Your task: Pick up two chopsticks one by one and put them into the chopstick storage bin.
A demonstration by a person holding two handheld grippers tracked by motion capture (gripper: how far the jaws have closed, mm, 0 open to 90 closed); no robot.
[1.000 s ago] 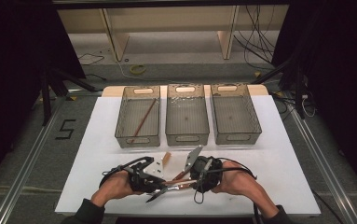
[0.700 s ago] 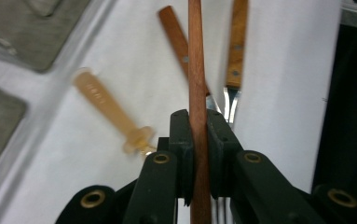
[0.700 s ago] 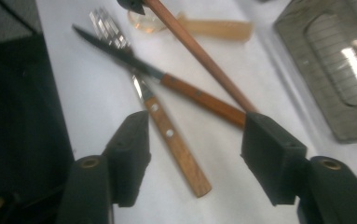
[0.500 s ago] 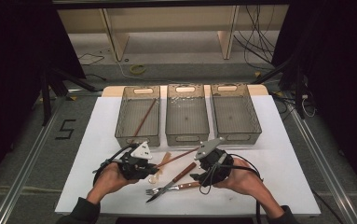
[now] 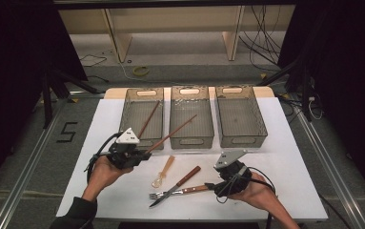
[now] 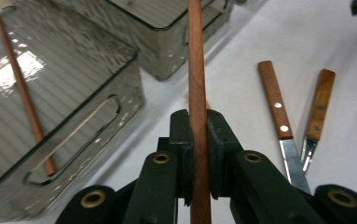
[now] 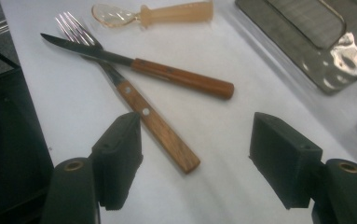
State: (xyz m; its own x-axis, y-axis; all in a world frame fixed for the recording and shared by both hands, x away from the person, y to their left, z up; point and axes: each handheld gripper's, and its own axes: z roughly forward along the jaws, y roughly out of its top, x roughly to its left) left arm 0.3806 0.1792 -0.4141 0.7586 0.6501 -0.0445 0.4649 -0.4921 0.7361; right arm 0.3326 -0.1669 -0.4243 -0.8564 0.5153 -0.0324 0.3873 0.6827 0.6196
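The left gripper [image 5: 139, 155] is clamping a chopstick [image 5: 170, 134], aiming it at the left bin [image 5: 142, 119] holding its mate; the right gripper [image 7: 195, 158], jaws just opening wide and empty, is straddling the fork [image 7: 134, 100]

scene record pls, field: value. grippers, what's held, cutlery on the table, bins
left gripper: shut on a chopstick, lifted, its far end over the middle bin
right gripper: open, nothing between the pads, jaws just been opening, over the fork handle end
fork: flat on the white table, wooden handle
knife: lying across the fork
spoon: pale plastic, left of the knife
left bin: holds one chopstick already
right bin: looks empty
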